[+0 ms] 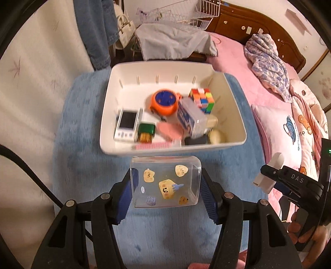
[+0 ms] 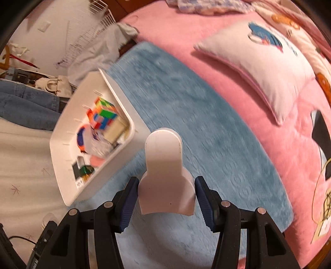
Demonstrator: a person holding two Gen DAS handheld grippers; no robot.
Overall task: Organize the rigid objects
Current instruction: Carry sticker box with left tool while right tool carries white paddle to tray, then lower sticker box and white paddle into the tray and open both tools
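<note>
My left gripper (image 1: 166, 186) is shut on a clear plastic box (image 1: 165, 182) with cartoon stickers, held above the blue rug just in front of the white bin (image 1: 115, 99). The bin holds an orange tape measure (image 1: 164, 102), a colour cube (image 1: 202, 99), a white timer (image 1: 127, 125), a blue-and-white box (image 1: 189, 119) and several other small items. My right gripper (image 2: 166, 194) is shut on a white plastic holder (image 2: 165, 169) with a rounded top, above the rug to the right of the bin (image 2: 62, 165). That holder (image 1: 269, 173) also shows at the right edge of the left wrist view.
The blue rug (image 1: 82, 124) lies on a pink bed (image 2: 227, 68) with a pink pillow (image 2: 269, 68) and a crumpled quilt (image 1: 266, 62). Behind the bin are a grey cloth (image 1: 175, 39), white wire baskets (image 1: 186, 14), hanging jeans (image 1: 99, 31) and a wooden headboard (image 1: 248, 24).
</note>
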